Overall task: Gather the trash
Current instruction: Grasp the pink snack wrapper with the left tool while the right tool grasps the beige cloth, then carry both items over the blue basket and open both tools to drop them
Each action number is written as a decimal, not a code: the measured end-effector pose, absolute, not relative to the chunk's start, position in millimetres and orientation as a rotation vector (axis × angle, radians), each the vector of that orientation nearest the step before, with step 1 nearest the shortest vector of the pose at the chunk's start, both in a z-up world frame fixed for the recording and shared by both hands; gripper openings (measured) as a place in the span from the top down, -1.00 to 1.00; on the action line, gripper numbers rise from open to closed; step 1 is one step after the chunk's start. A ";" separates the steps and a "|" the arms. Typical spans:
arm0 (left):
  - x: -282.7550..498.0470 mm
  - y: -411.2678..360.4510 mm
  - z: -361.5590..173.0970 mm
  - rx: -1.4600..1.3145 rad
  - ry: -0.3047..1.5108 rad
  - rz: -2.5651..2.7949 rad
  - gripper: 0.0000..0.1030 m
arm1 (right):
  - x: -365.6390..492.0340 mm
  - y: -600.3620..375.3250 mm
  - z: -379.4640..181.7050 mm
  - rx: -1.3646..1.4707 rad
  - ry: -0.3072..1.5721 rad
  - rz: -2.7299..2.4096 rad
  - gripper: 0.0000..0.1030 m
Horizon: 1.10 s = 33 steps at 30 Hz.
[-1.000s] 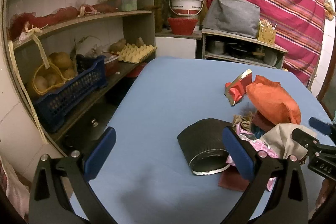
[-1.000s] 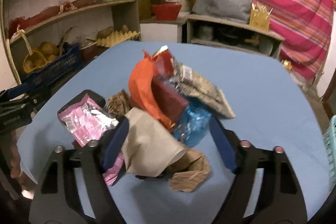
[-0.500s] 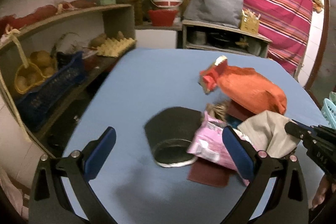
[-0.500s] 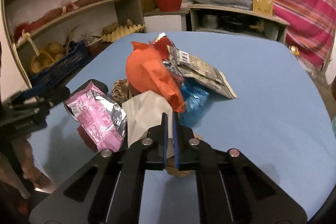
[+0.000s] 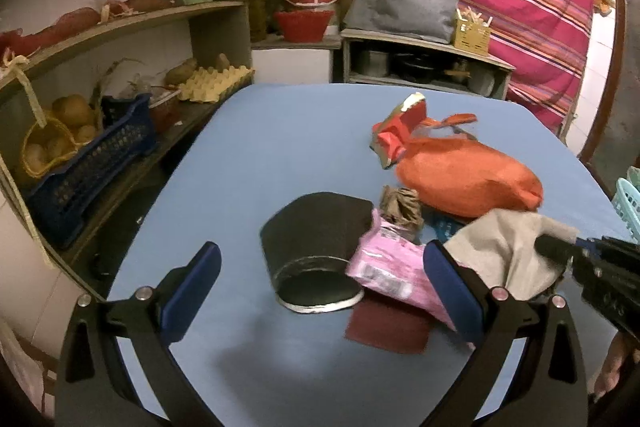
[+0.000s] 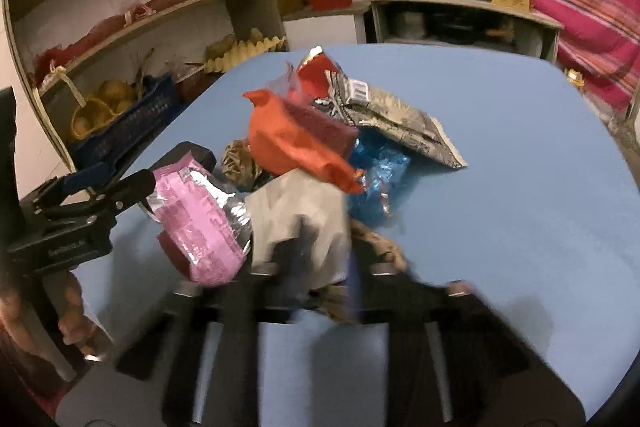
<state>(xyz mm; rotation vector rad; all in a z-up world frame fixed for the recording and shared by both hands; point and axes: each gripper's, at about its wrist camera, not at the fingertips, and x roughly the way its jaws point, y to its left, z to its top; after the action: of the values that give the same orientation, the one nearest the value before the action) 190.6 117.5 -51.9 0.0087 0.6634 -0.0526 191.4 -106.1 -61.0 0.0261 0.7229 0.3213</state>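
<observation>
Motion blur smears the right claw (image 6: 316,259) clamped on beige paper (image 6: 300,203); left claw (image 5: 320,271) gapes.

Blue table (image 5: 280,131) bare on your left half and far edge: free pass there. Trash pile blocks right-centre: black sleeve (image 5: 316,247), pink wrapper (image 5: 392,267), orange bag (image 5: 468,179) touching or overlapping. Right of pile, bare table too. Shelves (image 5: 120,23) with blue crate (image 5: 92,171) just beside table's left edge.

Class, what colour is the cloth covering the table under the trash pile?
Plain light blue table cloth, clearest in the left wrist view.
</observation>
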 end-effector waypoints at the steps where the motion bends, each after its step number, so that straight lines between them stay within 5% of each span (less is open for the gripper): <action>1: 190.1 114.9 -52.9 0.007 0.669 -0.071 -0.92 | 188.2 -110.4 -56.0 0.025 0.700 0.308 0.94; 11: 188.5 86.4 -61.8 -0.003 0.732 -0.196 -0.85 | 171.8 -161.3 -19.9 0.069 0.606 0.226 0.94; 17: 193.8 73.7 -71.3 -0.010 0.795 -0.230 -0.17 | 160.9 -184.2 -17.5 0.085 0.595 0.192 0.94; 20: 199.4 71.7 -72.9 -0.033 0.812 -0.240 0.00 | 154.8 -195.1 -17.7 0.100 0.592 0.180 0.94; 23: 204.1 67.9 -73.7 -0.071 0.841 -0.281 0.48 | 147.2 -204.0 -13.7 0.109 0.575 0.169 0.94; 27: 198.1 56.7 -69.4 -0.033 0.824 -0.261 0.73 | 137.3 -216.1 -4.3 0.110 0.547 0.166 0.94; 33: 174.9 48.8 -39.1 0.009 0.709 -0.206 0.81 | 126.0 -244.3 13.7 0.130 0.495 0.149 0.94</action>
<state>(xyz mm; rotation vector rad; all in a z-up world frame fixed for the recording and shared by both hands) 174.9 48.8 -39.1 0.0086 0.7089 -0.2059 126.0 -244.3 13.7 0.1304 0.4948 0.1487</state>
